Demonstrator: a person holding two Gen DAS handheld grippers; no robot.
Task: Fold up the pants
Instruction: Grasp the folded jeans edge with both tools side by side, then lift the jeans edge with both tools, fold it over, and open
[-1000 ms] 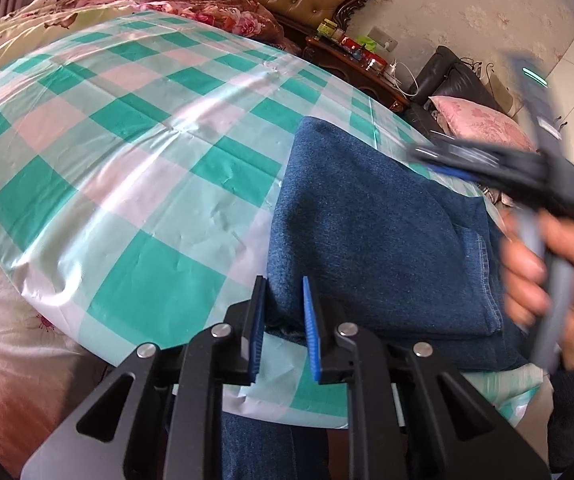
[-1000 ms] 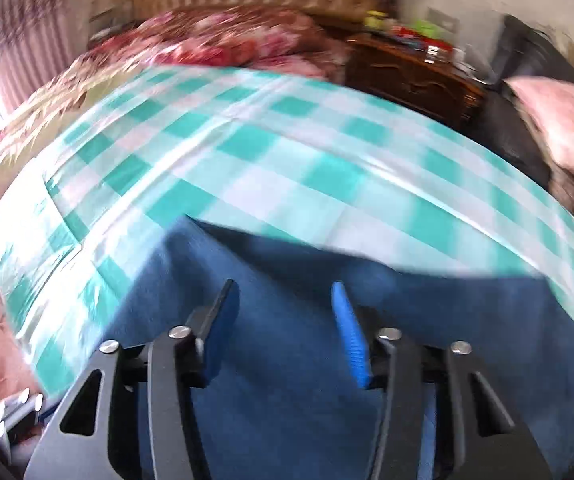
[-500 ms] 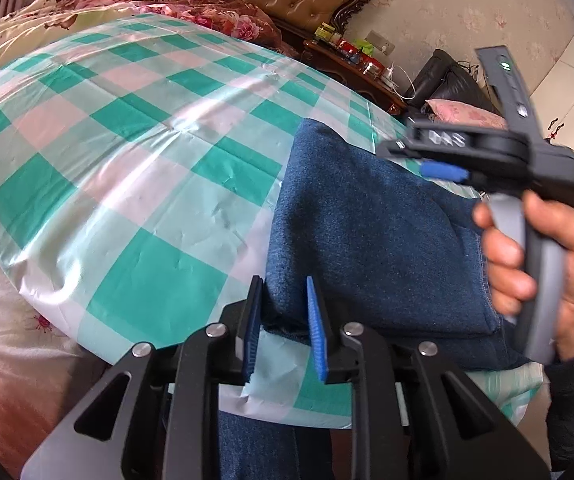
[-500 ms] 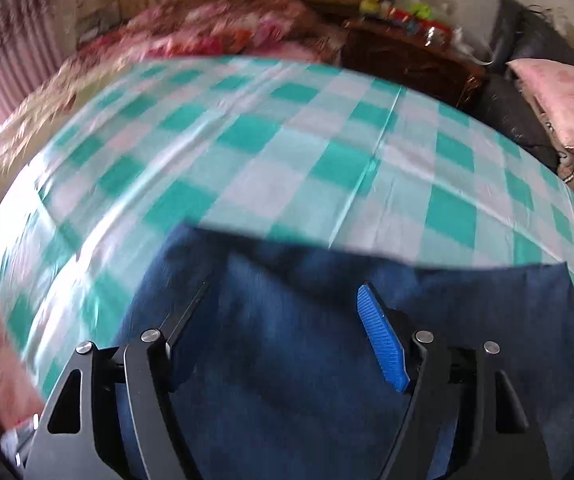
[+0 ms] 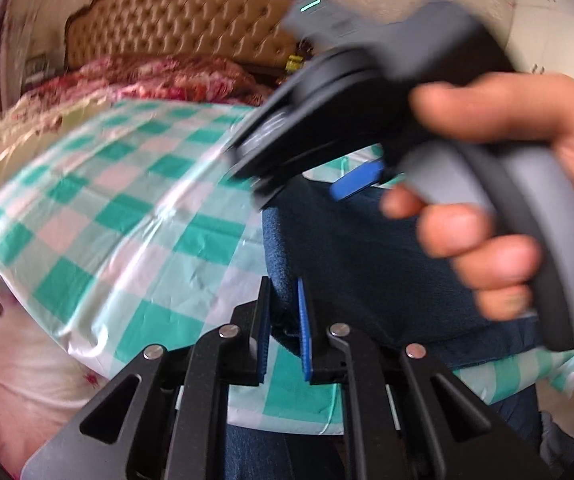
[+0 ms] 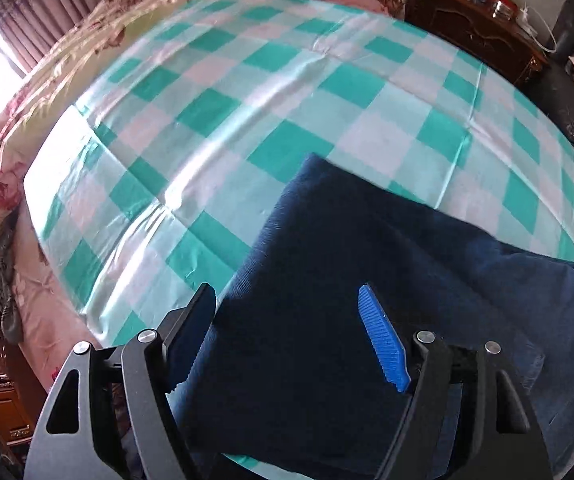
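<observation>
While my left gripper (image 5: 281,328) has just been closing, ribbed blue pads nearly together pinching the near edge of the folded dark-blue denim pants (image 6: 367,340) on the glossy green-checked cloth (image 6: 267,120), my right gripper (image 6: 287,324) hovers above them, jaws spread wide, holding nothing

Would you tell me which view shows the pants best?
The right wrist view: the pants lie almost whole on the checked cloth. In the left wrist view the hand and right gripper cover much of them.
</observation>
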